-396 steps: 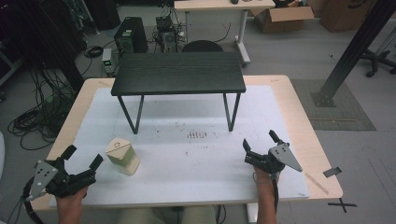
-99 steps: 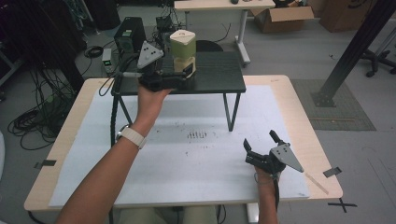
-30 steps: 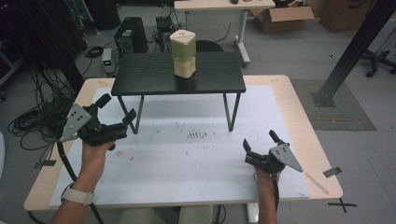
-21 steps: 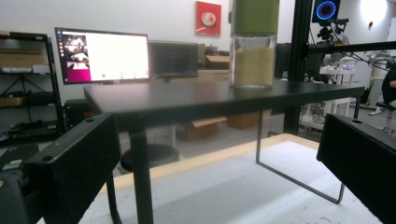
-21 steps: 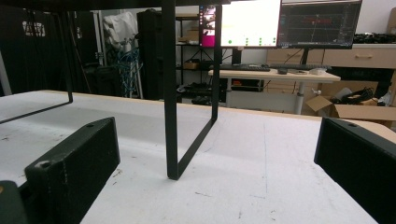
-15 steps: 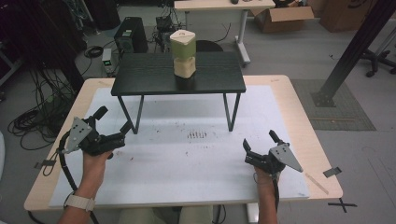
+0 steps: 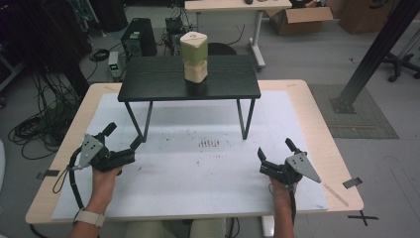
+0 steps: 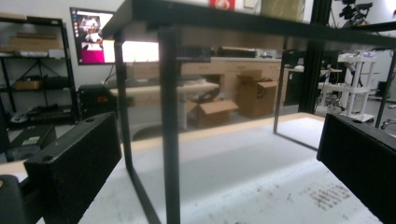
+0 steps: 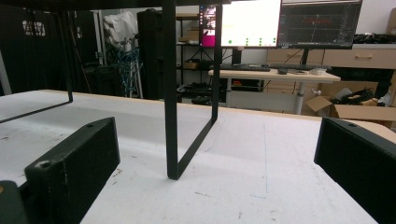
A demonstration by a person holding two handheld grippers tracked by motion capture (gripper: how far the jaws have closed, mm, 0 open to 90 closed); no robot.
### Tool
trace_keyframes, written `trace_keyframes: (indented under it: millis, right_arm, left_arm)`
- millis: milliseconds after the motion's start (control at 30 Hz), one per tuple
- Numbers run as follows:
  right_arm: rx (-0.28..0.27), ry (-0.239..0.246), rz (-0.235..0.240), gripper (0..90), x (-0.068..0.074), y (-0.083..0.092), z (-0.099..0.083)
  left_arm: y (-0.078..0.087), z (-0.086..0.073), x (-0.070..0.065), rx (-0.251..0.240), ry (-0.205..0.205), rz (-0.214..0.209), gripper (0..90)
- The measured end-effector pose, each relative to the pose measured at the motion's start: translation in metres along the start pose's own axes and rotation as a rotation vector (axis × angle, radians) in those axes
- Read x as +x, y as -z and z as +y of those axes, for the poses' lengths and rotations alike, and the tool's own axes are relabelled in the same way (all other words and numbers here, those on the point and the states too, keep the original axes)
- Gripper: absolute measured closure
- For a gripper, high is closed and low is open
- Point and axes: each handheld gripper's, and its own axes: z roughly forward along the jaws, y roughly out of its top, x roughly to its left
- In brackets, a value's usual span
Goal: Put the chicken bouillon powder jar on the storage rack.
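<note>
A two-part block (image 7: 194, 57), green on top and beige below, stands upright on the small black table (image 7: 148, 84) at the back of the white mat. My left gripper (image 7: 124, 136) is open and holds nothing, low over the mat's near left, in front of the black table's left legs (image 8: 169, 140). In the left gripper view its jaws (image 8: 217, 177) stand wide apart. My right gripper (image 7: 274, 148) rests open at the near right, also holding nothing. Its view looks between the wide jaws (image 9: 215, 177) at the table's right legs (image 9: 170, 116).
The white mat (image 7: 208, 168) covers most of the wooden tabletop (image 7: 327, 129), with a patch of dark marks (image 7: 209, 144) at its middle. Cables trail from both grippers. Boxes, desks and monitors stand on the floor beyond the table.
The block went from the mat's near left up onto the black table and was let go. My left gripper has since drawn back and down to the near left. The right gripper has stayed put.
</note>
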Motion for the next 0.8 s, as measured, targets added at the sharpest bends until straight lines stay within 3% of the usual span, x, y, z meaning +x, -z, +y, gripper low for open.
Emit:
trace_keyframes:
  millis: [367, 800]
  right_arm:
    - [0.001, 0.002, 0.001, 0.0, 0.000, 0.000, 0.000]
    - [0.003, 0.006, 0.000, 0.0, 0.001, 0.000, 0.000]
  left_arm:
    - [0.008, -0.021, 0.005, 0.044, -0.003, 0.040, 0.2]
    - [0.012, -0.037, 0.003, 0.062, 0.001, 0.048, 0.4]
